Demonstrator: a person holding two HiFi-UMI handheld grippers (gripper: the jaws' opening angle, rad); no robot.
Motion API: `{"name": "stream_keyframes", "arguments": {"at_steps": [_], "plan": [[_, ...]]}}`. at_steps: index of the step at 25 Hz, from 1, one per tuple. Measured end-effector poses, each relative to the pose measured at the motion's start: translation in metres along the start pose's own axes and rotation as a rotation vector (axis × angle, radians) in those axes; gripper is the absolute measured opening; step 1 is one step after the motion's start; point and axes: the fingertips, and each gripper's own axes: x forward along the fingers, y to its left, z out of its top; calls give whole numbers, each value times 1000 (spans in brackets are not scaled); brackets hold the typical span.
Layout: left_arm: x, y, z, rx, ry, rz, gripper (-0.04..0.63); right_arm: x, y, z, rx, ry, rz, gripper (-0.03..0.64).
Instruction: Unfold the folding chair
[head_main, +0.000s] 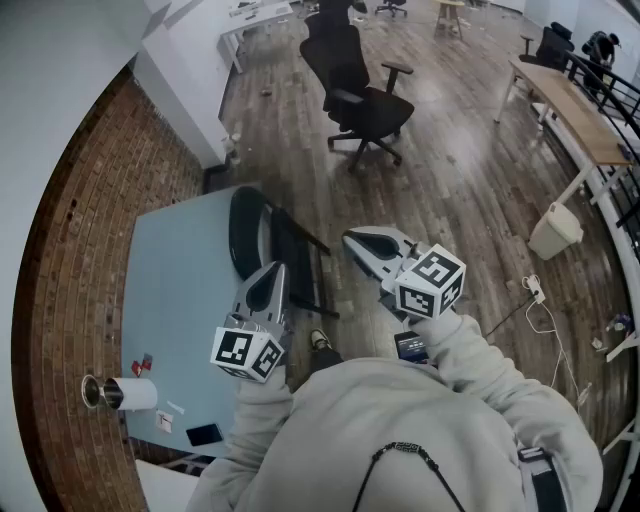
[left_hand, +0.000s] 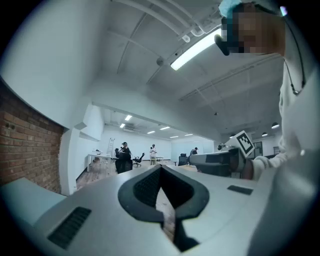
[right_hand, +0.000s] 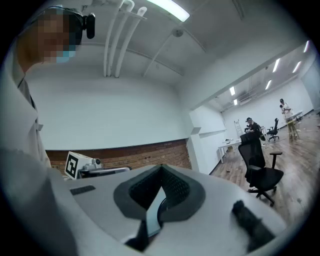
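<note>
Left gripper and right gripper, two in all, hold their jaws together, empty. One folding chair, folded, stands beside the tabletop's edge at 12 o'clock; open floor lies toward 2 o'clock.

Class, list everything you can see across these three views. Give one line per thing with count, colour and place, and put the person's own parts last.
Folding chair: one, black, folded, beside the blue table.
Blue table: one, pale blue, along the brick wall.
Office chair: one, black, on the wood floor beyond.
Long table: one, wooden top, far right.
Bin: one, white, near the long table.
Roll: one, white, lying on the blue table.
Phone: one, dark, at the blue table's near edge.
Power strip: one, white, on the floor at right.
Left gripper: one, grey, shut, empty.
Right gripper: one, grey, shut, empty.
</note>
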Motion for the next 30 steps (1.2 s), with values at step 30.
{"name": "stream_keyframes", "arguments": {"at_steps": [30], "plan": [[151,338,-6,53,109,-80,5,301,-168,17,20,-11,-236,6]]}}
